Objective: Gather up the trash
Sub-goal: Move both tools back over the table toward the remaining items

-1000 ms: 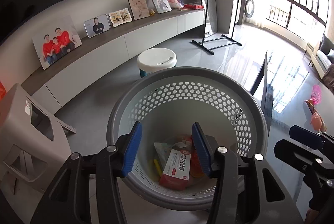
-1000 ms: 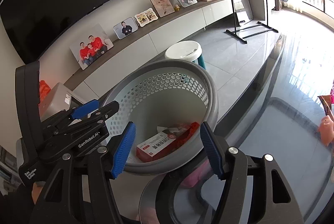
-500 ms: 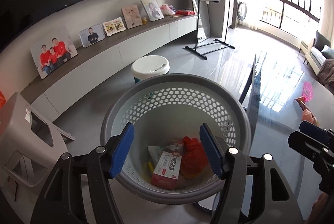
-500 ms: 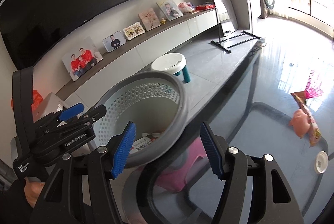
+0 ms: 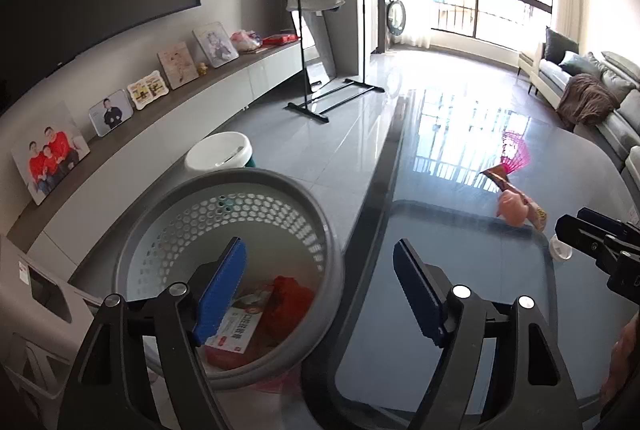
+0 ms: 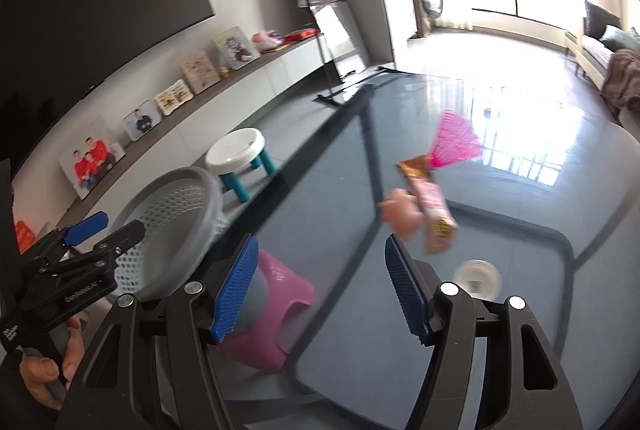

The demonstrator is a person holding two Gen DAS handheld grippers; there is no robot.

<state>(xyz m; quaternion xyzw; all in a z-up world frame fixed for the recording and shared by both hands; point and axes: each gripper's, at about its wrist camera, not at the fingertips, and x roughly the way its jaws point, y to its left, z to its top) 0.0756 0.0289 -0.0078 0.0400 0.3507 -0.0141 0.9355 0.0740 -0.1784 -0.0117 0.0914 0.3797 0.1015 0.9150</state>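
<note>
At the bottom of its view, the left gripper [image 5: 320, 286] gapes wide and holds nothing, its left pad over the grey basket [image 5: 320, 230] at lower left, where a red box [image 5: 236, 330] lies. The right gripper [image 6: 320, 286] is equally spread and bare; a snack wrapper [image 6: 430, 203] lies on the glass table [image 6: 520, 310] just above centre.

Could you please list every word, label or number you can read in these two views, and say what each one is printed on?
"GenRobot.AI": white lettering on the black body of the left gripper, seen from the right wrist, slightly blurred.
Red and white cardboard box in the grey perforated plastic basket: Chinese characters, too small to read.
Pink and brown snack wrapper on the glass table: print motion-blurred, unreadable.
White sticker on the grey plastic stool: unreadable.
</note>
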